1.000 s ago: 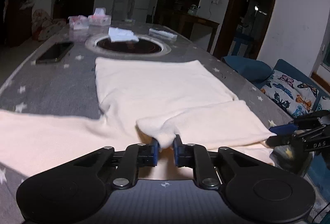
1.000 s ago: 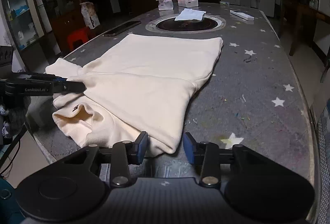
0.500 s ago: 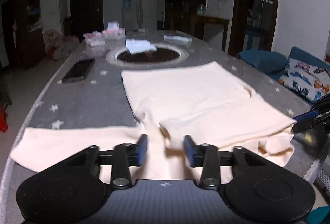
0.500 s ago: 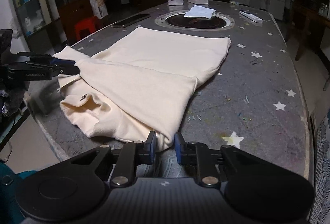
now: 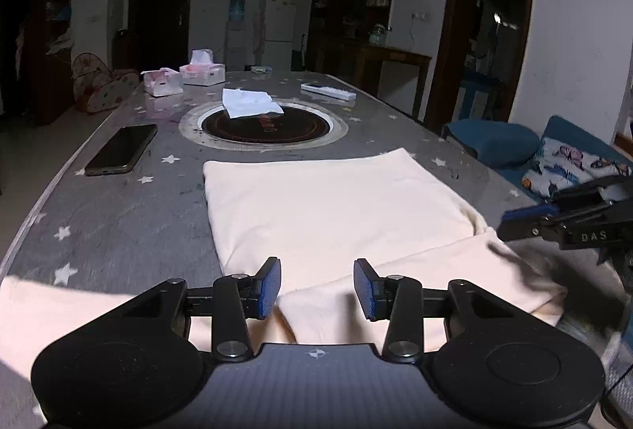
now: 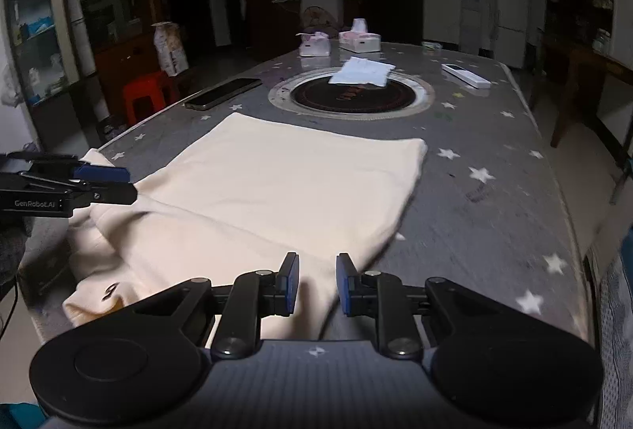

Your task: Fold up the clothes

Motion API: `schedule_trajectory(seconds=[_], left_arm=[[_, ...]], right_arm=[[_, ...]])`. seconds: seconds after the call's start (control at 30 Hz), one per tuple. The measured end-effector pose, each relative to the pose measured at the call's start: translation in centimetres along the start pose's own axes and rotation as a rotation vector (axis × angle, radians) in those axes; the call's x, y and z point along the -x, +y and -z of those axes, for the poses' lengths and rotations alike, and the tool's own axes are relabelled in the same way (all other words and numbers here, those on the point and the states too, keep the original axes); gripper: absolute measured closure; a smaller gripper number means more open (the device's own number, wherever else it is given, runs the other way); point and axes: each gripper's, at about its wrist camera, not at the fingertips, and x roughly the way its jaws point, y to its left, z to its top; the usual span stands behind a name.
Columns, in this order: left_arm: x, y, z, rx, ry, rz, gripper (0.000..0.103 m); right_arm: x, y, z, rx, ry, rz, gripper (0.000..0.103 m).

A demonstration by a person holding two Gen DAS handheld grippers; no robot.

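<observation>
A cream long-sleeved garment (image 5: 328,207) lies flat on the grey star-patterned table (image 5: 118,231). One sleeve is folded across its near end (image 5: 415,282); the other sleeve stretches out to the left (image 5: 59,310). My left gripper (image 5: 316,288) is open and empty, just above the folded sleeve's end. In the right wrist view the garment (image 6: 292,184) lies ahead, and my right gripper (image 6: 316,284) is open over its near edge, holding nothing. Each gripper shows at the side of the other's view, the right (image 5: 561,223) and the left (image 6: 71,184).
A black phone (image 5: 122,150) lies at the table's left. A round black inset (image 5: 263,124) with white tissue (image 5: 249,104) sits mid-table. Tissue boxes (image 5: 201,71) and a white remote (image 5: 328,91) are at the far end. A blue sofa with cushions (image 5: 554,160) stands to the right.
My left gripper let go of the folded sleeve, opened wide and drew back. My right gripper closed on the garment's near edge half a second ago and has now opened again.
</observation>
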Motion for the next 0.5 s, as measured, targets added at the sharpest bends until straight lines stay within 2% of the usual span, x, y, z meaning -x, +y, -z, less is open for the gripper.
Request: schedule_trajectory(seconds=[0.17,0.37,0.43,0.47,0.5], left_arm=[[-1.1,-0.1,0.6,-0.053,0.042,0.003,0.058],[-1.9,0.7,1.5,-0.033,0.072,-0.008,0.058],[-2.0,0.8,1.5,-0.035,0.07,0.003,0.066],[-1.7,0.6,1.4,-0.043,0.05,0.001,0.084],[-1.3,0.3,1.3,-0.052,0.028,-0.001,0.089]], right_arm=[[-1.9,0.7,-0.8,0.105,0.019,-0.047,0.083],[-3.6,0.6,-0.1,0.163,0.079,-0.053,0.084],[-3.6,0.9,0.0,0.181,0.081,-0.046,0.087],[-3.5,1.0,0.1,0.188,0.081,-0.039,0.087],[-3.5,1.2,0.1,0.196,0.081,-0.031,0.088]])
